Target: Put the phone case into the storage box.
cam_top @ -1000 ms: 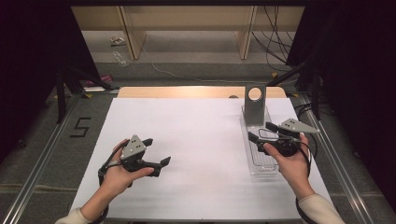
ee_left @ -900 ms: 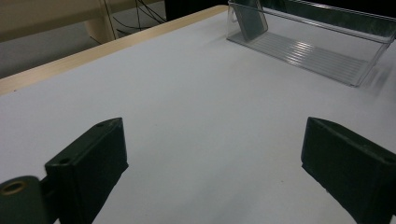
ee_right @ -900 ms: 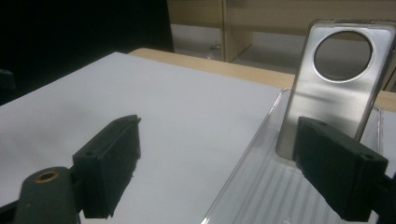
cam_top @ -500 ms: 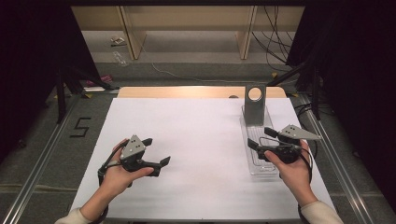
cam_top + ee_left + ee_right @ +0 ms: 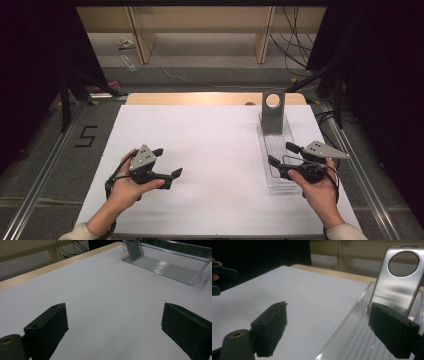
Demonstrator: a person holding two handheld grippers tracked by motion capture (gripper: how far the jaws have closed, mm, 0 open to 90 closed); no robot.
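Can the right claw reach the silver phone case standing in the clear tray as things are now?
Probably yes. The right claw is open over the near end of the clear tray, and nothing lies between it and the silver phone case standing at the far end.

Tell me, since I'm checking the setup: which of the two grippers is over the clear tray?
The right gripper: its open jaws hang over the near end of the clear tray, facing the silver phone case. The left gripper sits over bare white table.
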